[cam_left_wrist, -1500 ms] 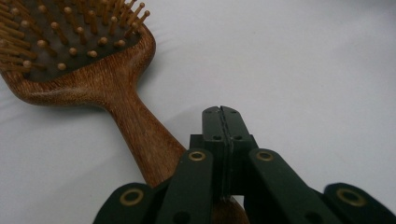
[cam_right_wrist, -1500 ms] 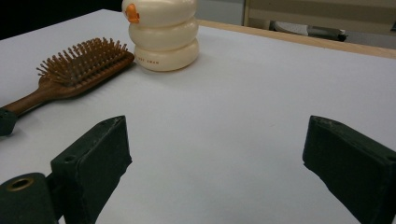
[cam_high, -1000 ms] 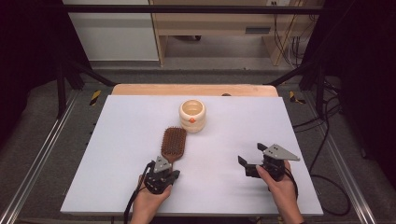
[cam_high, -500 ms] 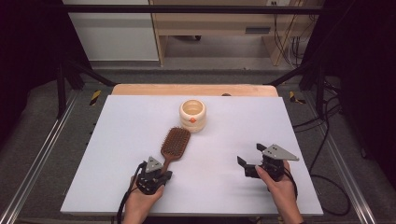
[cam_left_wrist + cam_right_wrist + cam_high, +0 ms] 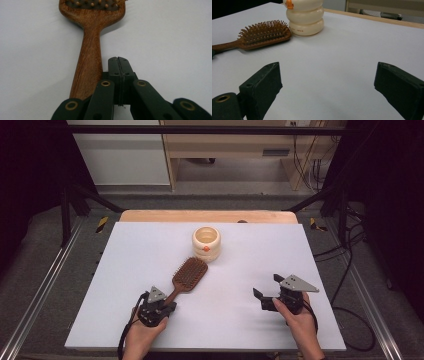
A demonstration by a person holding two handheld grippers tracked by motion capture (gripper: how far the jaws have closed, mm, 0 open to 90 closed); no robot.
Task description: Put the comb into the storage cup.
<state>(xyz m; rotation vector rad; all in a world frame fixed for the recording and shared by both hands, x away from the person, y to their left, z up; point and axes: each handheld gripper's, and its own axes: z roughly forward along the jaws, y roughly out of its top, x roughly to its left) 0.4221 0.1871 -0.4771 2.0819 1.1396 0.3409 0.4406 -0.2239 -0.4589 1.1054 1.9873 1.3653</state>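
Observation:
A wooden paddle hairbrush point(image 5: 189, 274) lies bristles up on the white table, slanting from near left to far right. My left gripper point(image 5: 169, 307) sits at its handle end. In the left gripper view the jaws point(image 5: 118, 59) are pressed together with nothing between them, and the brush handle point(image 5: 90, 55) runs along their left side and under the linkage. A cream ribbed cup point(image 5: 206, 242) with an orange mark stands just beyond the brush head. My right gripper point(image 5: 266, 287) rests at the near right, open, with bare table between its jaws point(image 5: 327, 75). From there I see the brush point(image 5: 262, 33) and cup point(image 5: 305, 17) ahead to the left.
The white sheet point(image 5: 125, 260) covers the table, with a wooden strip point(image 5: 150, 216) along its far edge. Metal rails point(image 5: 45, 285) run down both sides. Cables point(image 5: 350, 285) trail at the right, and a desk and cabinet stand beyond the table.
My left gripper has slid to the left along the near table. The brush handle end has swung left with it, so the brush lies more slanted. The right gripper has stayed put.

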